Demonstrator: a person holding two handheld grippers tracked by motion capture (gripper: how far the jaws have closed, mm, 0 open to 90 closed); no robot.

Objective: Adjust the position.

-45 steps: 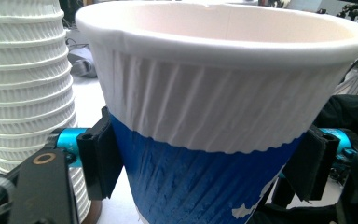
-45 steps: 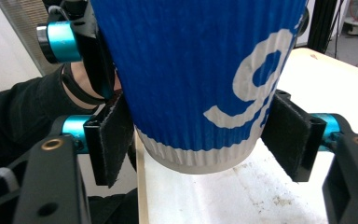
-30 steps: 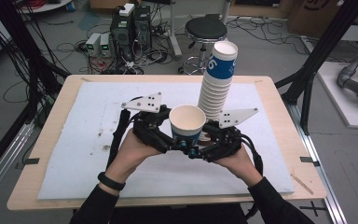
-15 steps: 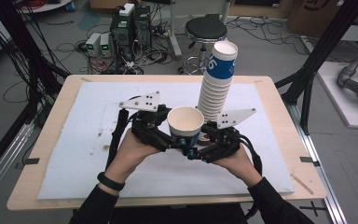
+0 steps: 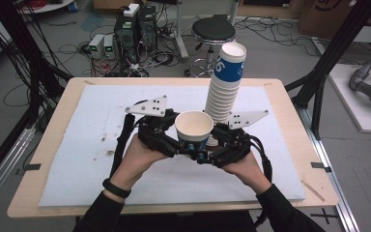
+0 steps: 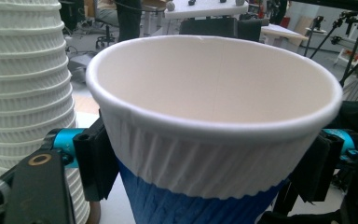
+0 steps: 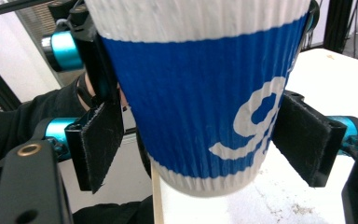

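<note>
Since a second ago the right tongs (image 7: pixel 200 144) have just been opening and now stand clear of the paper cup (image 5: pixel 193 129), a gap showing at each pad, while the left tongs (image 6: pixel 205 163) have been closing and now pinch it just under its white ribbed band. Both hands have kept their place. Held upright above the desk (image 5: pixel 290 121), the cup shows part of a white figure, perhaps a 9, on blue. At its 1 o'clock stands the cup stack (image 5: pixel 224 94), marked 6.
</note>
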